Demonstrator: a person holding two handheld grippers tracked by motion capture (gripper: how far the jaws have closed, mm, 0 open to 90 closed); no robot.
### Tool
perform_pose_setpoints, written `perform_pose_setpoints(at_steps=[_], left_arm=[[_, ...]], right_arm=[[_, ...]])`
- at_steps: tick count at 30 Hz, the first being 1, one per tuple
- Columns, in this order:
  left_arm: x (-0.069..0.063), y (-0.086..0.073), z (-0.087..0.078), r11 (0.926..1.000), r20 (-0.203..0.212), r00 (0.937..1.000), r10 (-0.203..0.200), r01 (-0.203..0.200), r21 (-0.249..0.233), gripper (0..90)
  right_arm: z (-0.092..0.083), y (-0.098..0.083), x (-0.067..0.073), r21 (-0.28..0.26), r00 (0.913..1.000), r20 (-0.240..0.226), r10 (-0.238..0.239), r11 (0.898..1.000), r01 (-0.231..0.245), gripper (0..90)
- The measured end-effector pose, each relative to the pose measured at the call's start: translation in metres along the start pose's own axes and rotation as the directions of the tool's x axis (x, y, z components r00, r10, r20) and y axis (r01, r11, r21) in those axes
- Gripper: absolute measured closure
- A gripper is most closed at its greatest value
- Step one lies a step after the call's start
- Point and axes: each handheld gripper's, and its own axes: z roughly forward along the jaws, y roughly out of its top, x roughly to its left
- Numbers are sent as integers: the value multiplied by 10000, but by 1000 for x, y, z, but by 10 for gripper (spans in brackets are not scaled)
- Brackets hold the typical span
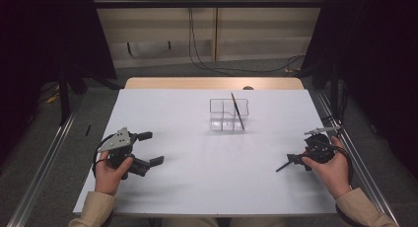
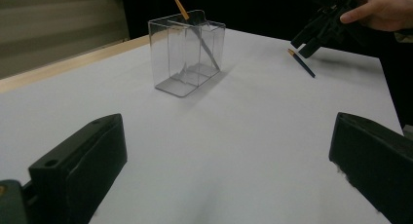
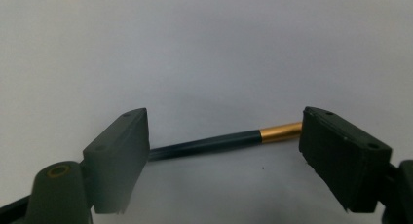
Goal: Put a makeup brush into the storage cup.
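- A clear plastic box with inner dividers (image 1: 229, 114) stands upright on the white worktop (image 1: 197, 177), toward its far edge and about midway across; it serves as the landmark here.
- A dark pencil with an orange-tan end (image 1: 237, 110) leans slanted inside the box, its upper end sticking out above the rim; the left gripper view shows the same pencil (image 2: 195, 31) crossing one compartment.
- A second dark pencil with a gold band near one end (image 3: 229, 140) sits well apart from the box, toward the near right of it, low over the worktop.
- The right hand-held gripper (image 1: 296, 160) is at this second pencil: its two black jaws stand on either side of the shaft, spread wide, with the pencil running across the gap between them. The pads are not squeezing it, so the jaws are released.
- From the left gripper view the second pencil (image 2: 302, 63) slopes down from the right hand-held gripper's jaws.
- The left hand-held gripper (image 1: 152, 148) rests to the near left of the box, well apart from it, jaws spread and released, nothing between them.
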Motion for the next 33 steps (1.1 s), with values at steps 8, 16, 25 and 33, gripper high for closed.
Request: perform_pose_setpoints(at_steps=[8,16,25,33], left_arm=[[-1,1,1,10000,55,10000,12,-12,8,4],[-2,1,0,10000,29,10000,17,-17,-36,4],[-1,-1,0,10000,41,10000,-73,73,-3,4],[0,-2,3,10000,127,9999,-83,83,44,4]], right_arm=[[5,-6,-1,409,9995,221,244,9988,-253,244],[10,0,5,511,9989,442,-170,9986,148,269],[2,18,-4,132,9920,470,1171,9929,-1178,229],[36,55,8,-344,9818,1249,1428,9896,-1396,166]])
